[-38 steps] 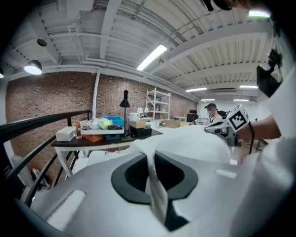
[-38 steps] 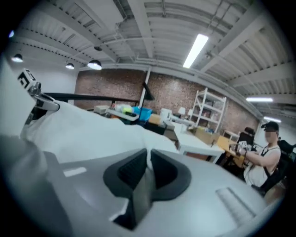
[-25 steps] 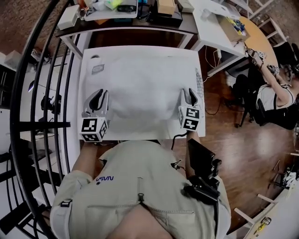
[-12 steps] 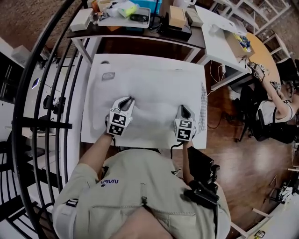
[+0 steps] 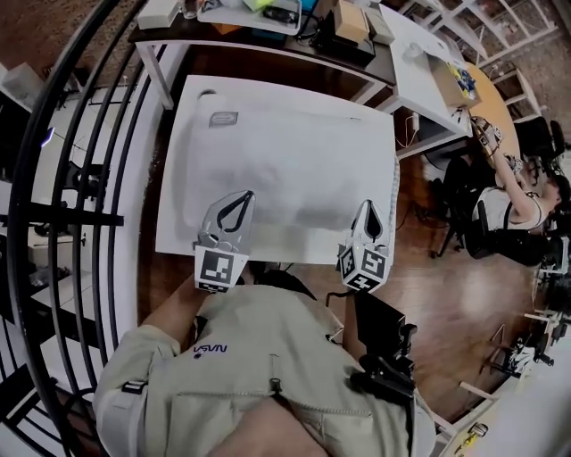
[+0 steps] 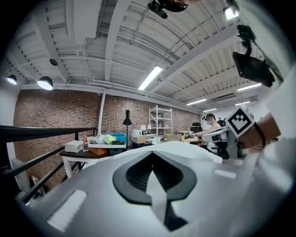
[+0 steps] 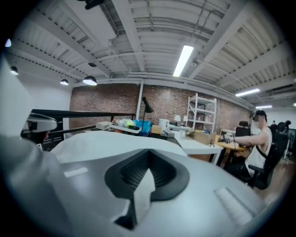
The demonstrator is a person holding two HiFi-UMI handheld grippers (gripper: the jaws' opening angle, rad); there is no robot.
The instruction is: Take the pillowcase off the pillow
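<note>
A white pillow in its white pillowcase [image 5: 294, 165] lies flat on the white table [image 5: 171, 234]. My left gripper [image 5: 243, 195] is at the pillow's near left edge, and my right gripper [image 5: 365, 206] is at its near right corner. In the left gripper view the jaws [image 6: 151, 158] are shut, with a strip of white pillowcase fabric [image 6: 158, 203] pinched between the black pads. The right gripper [image 7: 148, 155] is likewise shut on a fold of white fabric [image 7: 141, 194]. Beyond each pair of jaws the pillow [image 6: 182, 148] rises as a white mound [image 7: 104, 141].
A black railing [image 5: 80, 178] runs along the table's left. A dark cluttered desk [image 5: 268, 22] stands behind the table and a white desk [image 5: 419, 67] at the back right. A person [image 5: 504, 201] sits on a chair at the far right, over the wooden floor.
Both grippers have drawn back toward me to the pillow's near edge. The left one had first reached in over the pillow. Both pairs of jaws have closed on fabric.
</note>
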